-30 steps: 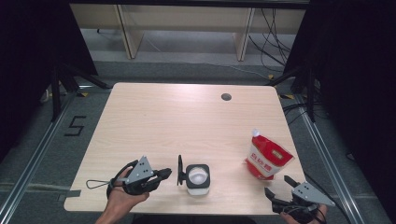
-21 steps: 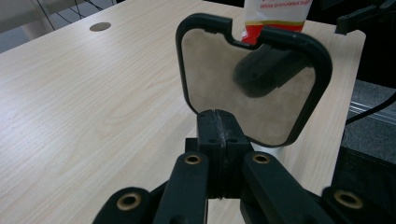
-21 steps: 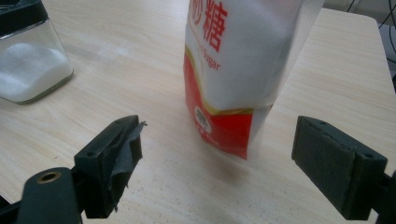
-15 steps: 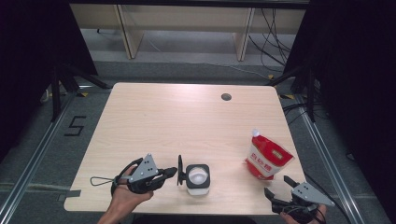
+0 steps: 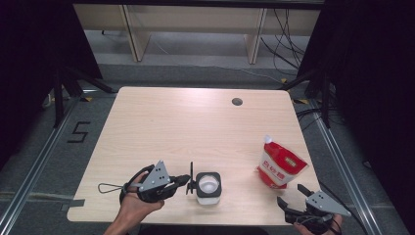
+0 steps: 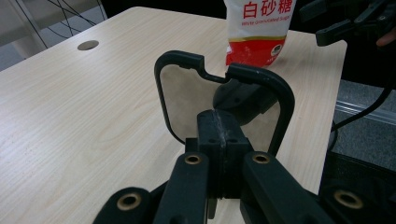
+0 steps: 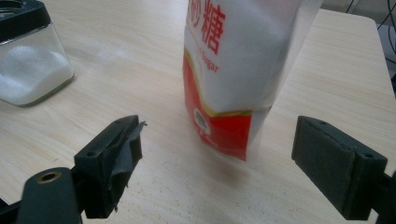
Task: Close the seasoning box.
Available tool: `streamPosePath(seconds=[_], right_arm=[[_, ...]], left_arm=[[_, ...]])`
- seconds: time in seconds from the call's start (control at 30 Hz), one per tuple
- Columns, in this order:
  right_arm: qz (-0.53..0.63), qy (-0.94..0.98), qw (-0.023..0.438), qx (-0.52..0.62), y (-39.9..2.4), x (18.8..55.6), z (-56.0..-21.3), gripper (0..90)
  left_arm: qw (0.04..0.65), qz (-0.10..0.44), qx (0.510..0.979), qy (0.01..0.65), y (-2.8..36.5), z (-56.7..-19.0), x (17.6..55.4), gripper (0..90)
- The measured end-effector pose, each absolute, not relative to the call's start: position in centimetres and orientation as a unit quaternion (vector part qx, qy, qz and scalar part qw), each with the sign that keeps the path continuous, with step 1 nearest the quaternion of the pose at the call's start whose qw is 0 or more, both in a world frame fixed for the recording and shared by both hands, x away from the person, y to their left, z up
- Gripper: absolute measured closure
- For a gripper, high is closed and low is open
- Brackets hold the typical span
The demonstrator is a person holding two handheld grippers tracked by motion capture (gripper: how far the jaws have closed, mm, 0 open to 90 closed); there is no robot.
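A square glass jar [image 5: 208,188] with white grains in it stands near the table's front edge. Its black-rimmed clear lid [image 5: 191,178] is flipped up on edge at the jar's left side. My left gripper [image 5: 186,180] lies level with its tips right at that lid. In the left gripper view the gripper [image 6: 223,136] is shut, pads pressed together, just in front of the lid [image 6: 187,100]. A red and white sugar bag [image 5: 279,165] stands upright at the right. My right gripper [image 5: 294,195] is open just short of the bag [image 7: 233,60], which lies ahead between the jaws [image 7: 217,145], untouched.
The pale wooden table [image 5: 195,127] has a round cable hole [image 5: 237,102] at the back right. The jar [image 7: 28,60] sits left of the bag in the right gripper view. Dark frames and cables surround the table.
My left gripper has edged a little to the right, up to the raised lid. The right gripper, jar and bag have stayed put.
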State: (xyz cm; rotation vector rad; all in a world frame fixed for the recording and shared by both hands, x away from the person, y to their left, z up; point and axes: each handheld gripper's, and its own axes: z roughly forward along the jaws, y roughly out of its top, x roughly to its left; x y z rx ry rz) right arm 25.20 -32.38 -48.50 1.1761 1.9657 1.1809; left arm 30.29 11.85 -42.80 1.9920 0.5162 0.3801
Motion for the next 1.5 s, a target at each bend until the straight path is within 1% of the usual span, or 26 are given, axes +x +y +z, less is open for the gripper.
streamPosePath(seconds=[0.17, 0.2, 0.23, 0.3, 0.47, 0.67, 0.8, 0.87, 1.0, 1.17, 1.33, 1.5], right_arm=[[0.442, 0.733, 0.273, 0.440, -32.3, 25.2, -48.5, 16.8], [0.442, 0.733, 0.279, 0.436, -32.4, 25.3, -48.5, 16.8], [0.442, 0.733, 0.271, 0.441, -32.3, 25.2, -48.5, 16.8], [0.441, 0.732, 0.278, 0.438, -32.4, 25.2, -48.5, 16.8], [0.443, 0.732, 0.270, 0.442, -32.3, 25.2, -48.5, 16.8], [0.440, 0.735, 0.273, 0.438, -32.4, 25.2, -48.5, 16.8], [0.443, 0.733, 0.277, 0.437, -32.4, 25.2, -48.5, 16.7], [0.441, 0.735, 0.267, 0.440, -32.4, 25.2, -48.5, 16.7], [0.442, 0.732, 0.276, 0.438, -32.4, 25.2, -48.5, 16.8], [0.442, 0.734, 0.270, 0.439, -32.3, 25.2, -48.5, 16.8], [0.442, 0.734, 0.273, 0.438, -32.4, 25.2, -48.5, 16.7], [0.441, 0.734, 0.272, 0.438, -32.4, 25.2, -48.5, 16.7]], left_arm=[[0.491, 0.160, 0.833, 0.198, 10.8, -42.9, 30.5, 89.1], [0.491, 0.157, 0.834, 0.197, 10.5, -43.0, 30.5, 89.1], [0.492, 0.154, 0.833, 0.200, 10.2, -43.2, 30.5, 89.1], [0.488, 0.154, 0.837, 0.194, 9.8, -43.4, 30.6, 89.1], [0.483, 0.152, 0.841, 0.191, 9.0, -43.7, 30.9, 89.1], [0.477, 0.140, 0.847, 0.188, 8.1, -44.4, 31.0, 89.1], [0.468, 0.142, 0.854, 0.179, 7.8, -44.7, 31.1, 89.0], [0.472, 0.136, 0.851, 0.185, 7.7, -44.7, 31.0, 89.0], [0.472, 0.137, 0.852, 0.182, 7.7, -44.7, 31.1, 89.0], [0.474, 0.138, 0.849, 0.187, 7.7, -44.7, 31.1, 88.2], [0.485, 0.130, 0.843, 0.194, 8.0, -44.5, 31.2, 82.4], [0.496, 0.119, 0.835, 0.207, 8.7, -44.1, 31.4, 70.2]])
